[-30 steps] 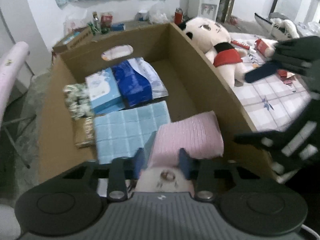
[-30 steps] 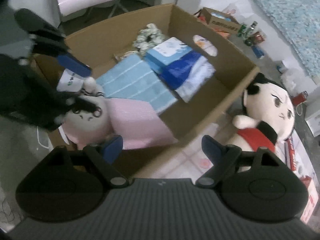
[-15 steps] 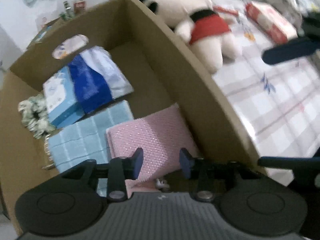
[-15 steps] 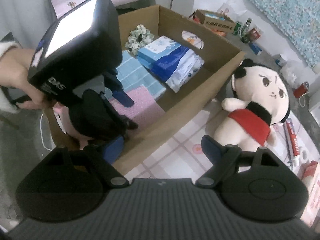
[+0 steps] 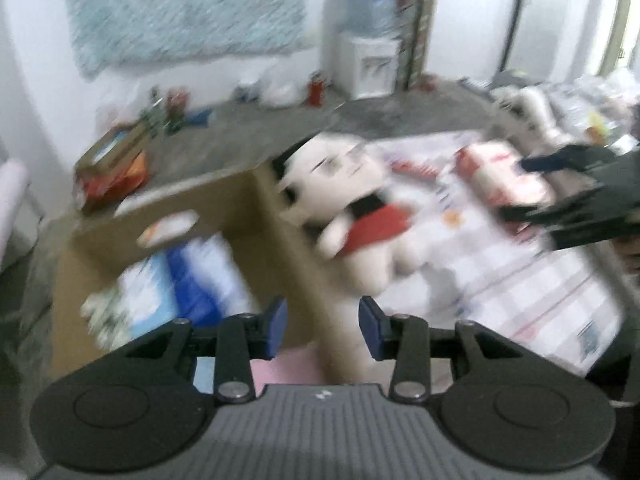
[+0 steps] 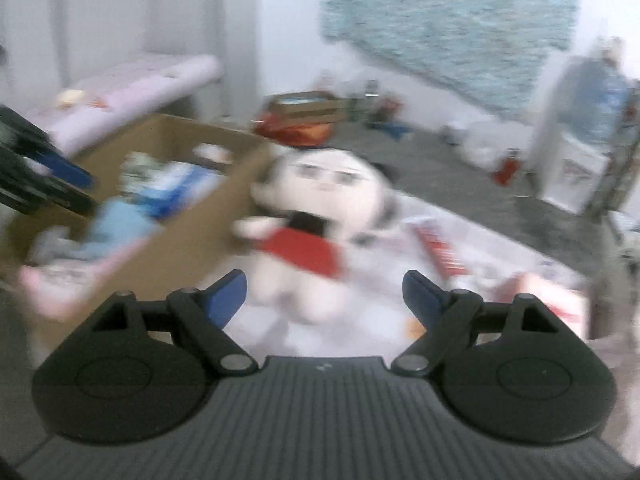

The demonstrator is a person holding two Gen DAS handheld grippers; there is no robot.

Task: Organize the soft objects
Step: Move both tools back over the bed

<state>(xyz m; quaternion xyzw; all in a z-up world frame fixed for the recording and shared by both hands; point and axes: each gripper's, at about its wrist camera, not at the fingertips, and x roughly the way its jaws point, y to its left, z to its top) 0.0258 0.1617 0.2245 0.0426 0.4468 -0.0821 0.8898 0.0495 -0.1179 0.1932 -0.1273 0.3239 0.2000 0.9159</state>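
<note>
Jaws of both grippers parted, empty (blurry views); plush doll (image 6: 316, 216) beside cardboard box (image 6: 188, 236).

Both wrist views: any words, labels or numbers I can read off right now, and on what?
None can be read; both views are motion-blurred.
Blue packs in the box: print smeared.
Red-and-white pack on the table: red marks, unreadable.
Dispenser: red marks, unreadable.
Doll: no text seen.
</note>
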